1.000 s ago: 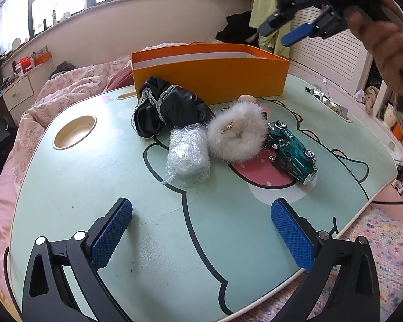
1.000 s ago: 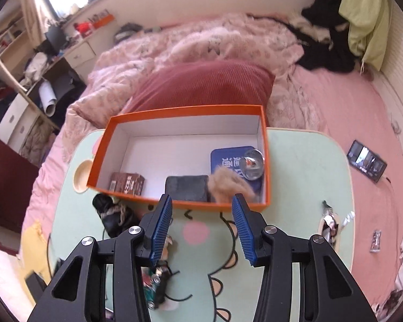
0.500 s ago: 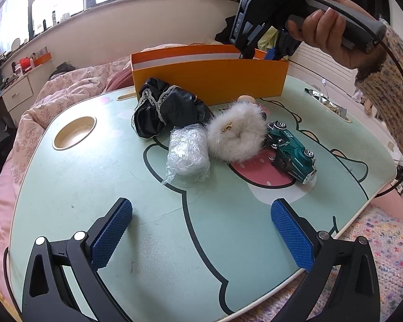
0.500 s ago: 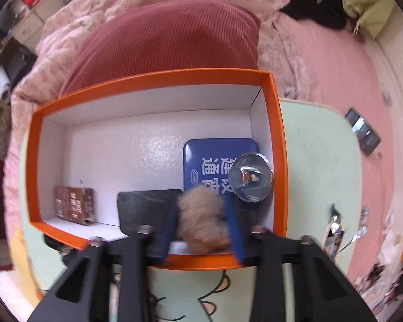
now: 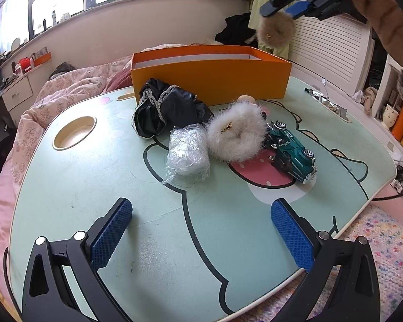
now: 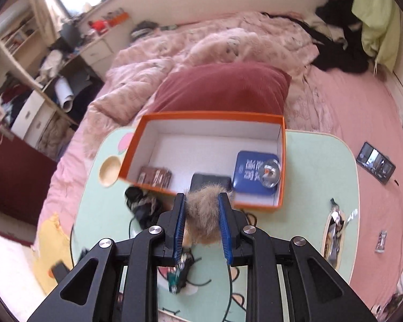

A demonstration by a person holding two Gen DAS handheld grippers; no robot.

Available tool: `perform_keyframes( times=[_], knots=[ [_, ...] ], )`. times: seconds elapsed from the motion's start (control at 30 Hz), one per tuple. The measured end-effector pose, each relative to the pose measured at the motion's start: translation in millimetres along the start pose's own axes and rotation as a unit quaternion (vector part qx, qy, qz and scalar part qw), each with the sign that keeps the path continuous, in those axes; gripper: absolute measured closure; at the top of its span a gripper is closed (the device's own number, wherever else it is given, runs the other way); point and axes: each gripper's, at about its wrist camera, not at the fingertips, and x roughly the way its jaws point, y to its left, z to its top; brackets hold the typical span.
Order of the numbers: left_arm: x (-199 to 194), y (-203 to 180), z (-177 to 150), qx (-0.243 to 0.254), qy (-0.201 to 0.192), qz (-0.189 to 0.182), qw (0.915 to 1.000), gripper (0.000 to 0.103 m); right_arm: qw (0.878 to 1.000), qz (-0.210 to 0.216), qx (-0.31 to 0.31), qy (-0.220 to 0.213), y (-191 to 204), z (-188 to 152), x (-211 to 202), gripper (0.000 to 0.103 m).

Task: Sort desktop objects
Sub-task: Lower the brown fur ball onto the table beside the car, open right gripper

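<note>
My right gripper (image 6: 201,204) is shut on a brown fur pompom (image 6: 202,216), held in the air above the near right corner of the orange box (image 6: 282,171); the left wrist view shows that pompom (image 5: 276,29) hanging from the right gripper (image 5: 287,6). Inside the box lie a blue tin (image 6: 252,174), a clear round lid (image 6: 271,170), a dark case (image 6: 211,182) and a brown packet (image 6: 154,178). My left gripper (image 5: 201,241) is open low over the table (image 5: 67,187). Ahead of it lie a black lace pouch (image 5: 161,107), a plastic-wrapped roll (image 5: 188,153), a white fur scrunchie (image 5: 236,134) and a green toy car (image 5: 292,153).
The table has a round cup hole (image 5: 74,132) at its left and a foil wrapper (image 5: 326,103) at its right edge. A pink bed with a red pillow (image 6: 220,88) lies behind the box. A phone (image 6: 375,162) rests on the bedding to the right.
The right gripper dropped into the box, closed on the brown pompom and lifted it up out of the box. The left gripper stayed put.
</note>
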Motion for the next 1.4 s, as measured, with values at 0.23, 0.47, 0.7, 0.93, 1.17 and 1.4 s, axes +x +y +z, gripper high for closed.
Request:
perform_keyframes(
  times=[0.23,0.47,0.7,0.93,1.17,1.4],
  knots=[
    [0,0,0,0.000,0.000,0.000,1.0000,0.000,0.999,-0.004,0.000,0.040,-14,-48,56,0.077],
    [0,0,-1,0.000,0.000,0.000,1.0000,0.000,0.997,0.007,0.016,-0.077,-25,-68,23,0.030],
    [0,0,-1,0.000,0.000,0.000,1.0000,0.000,0.992,-0.055,-0.061,-0.092,-14,-140,26,0.024],
    [-1,1,-1,0.001,0.000,0.001,1.0000,0.000,0.984,-0.116,-0.096,-0.098,-14,-171,69,0.000],
    [0,1,-2,0.001,0.002,-0.001,1.0000,0.000,0.985,-0.084,-0.099,-0.116,-32,-175,83,0.000],
    [0,2,-2,0.004,0.005,-0.003,1.0000,0.000,0.985,-0.083,-0.100,-0.117,-36,-175,85,0.000]
  ],
)
